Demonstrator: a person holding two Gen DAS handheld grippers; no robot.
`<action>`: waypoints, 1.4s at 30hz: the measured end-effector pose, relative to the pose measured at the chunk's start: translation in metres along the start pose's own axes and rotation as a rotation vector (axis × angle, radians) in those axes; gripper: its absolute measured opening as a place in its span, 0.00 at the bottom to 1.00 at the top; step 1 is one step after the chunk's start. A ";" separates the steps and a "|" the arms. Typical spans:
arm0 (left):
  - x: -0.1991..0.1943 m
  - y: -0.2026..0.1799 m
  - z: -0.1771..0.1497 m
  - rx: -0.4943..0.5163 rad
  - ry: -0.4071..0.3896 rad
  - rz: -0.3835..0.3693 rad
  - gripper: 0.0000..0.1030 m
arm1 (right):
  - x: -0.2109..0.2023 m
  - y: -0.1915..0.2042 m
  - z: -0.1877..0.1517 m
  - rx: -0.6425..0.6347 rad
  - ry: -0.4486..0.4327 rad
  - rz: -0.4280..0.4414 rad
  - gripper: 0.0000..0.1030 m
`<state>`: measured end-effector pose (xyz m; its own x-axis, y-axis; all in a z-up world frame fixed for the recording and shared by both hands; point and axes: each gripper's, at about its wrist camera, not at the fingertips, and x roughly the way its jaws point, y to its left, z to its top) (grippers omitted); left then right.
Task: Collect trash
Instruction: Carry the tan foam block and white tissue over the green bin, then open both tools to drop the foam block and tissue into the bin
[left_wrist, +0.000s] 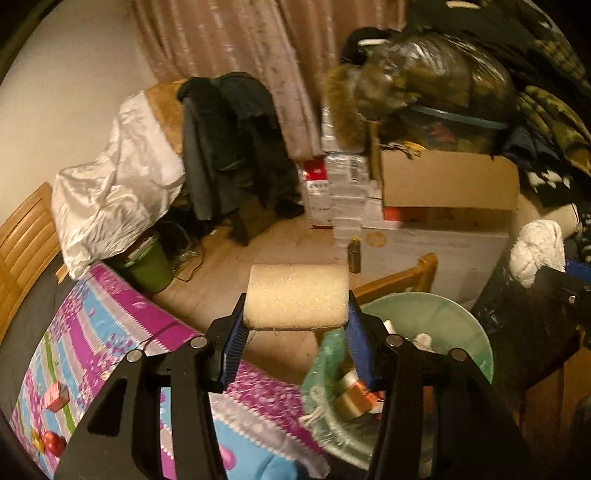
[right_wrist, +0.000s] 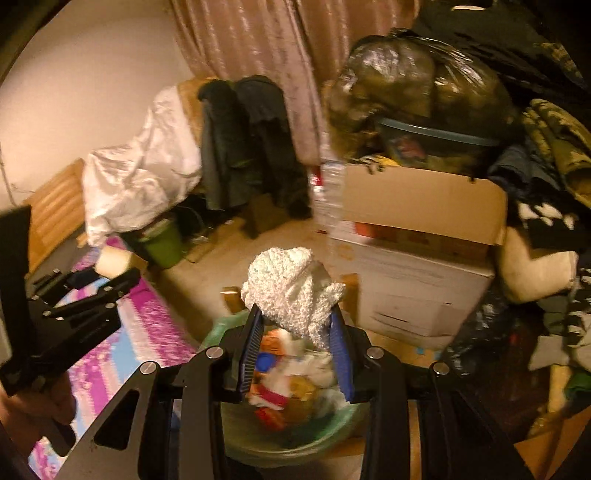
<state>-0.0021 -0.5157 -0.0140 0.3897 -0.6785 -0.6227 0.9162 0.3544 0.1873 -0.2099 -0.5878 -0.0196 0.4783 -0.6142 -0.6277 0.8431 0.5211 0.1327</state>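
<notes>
Right wrist view has the right claw (right_wrist: 295, 325) clamped on a crumpled white paper wad (right_wrist: 291, 291), hanging directly over the green-lined trash bin (right_wrist: 295, 439), which is already stuffed with wrappers. I'd just part the fingers there and let it fall straight in, no swinging. Off to its left, the left claw (left_wrist: 295, 321) is gripping a yellow foam sponge block (left_wrist: 297, 297), with the bin below and to its right, so I'd slide it rightward until it's over the rim before dropping. Under that claw's left side is the bench with a purple flowered cloth (left_wrist: 96, 325) and a few small red bits (left_wrist: 55, 397) left on it. Room's cluttered: cardboard boxes (left_wrist: 447, 181), draped clothes, curtain.
</notes>
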 end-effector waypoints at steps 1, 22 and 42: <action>0.003 -0.003 0.001 0.004 0.006 -0.009 0.46 | 0.004 -0.004 -0.001 0.007 0.009 -0.004 0.36; 0.055 -0.031 -0.028 0.092 0.155 -0.242 0.71 | 0.054 -0.004 -0.050 0.008 0.137 -0.063 0.54; -0.010 0.017 -0.065 -0.028 0.015 -0.380 0.93 | -0.058 0.000 -0.101 0.170 -0.244 -0.268 0.93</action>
<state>0.0030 -0.4609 -0.0539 0.0206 -0.7554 -0.6549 0.9921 0.0967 -0.0803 -0.2630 -0.4920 -0.0607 0.2628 -0.8485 -0.4593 0.9649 0.2302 0.1268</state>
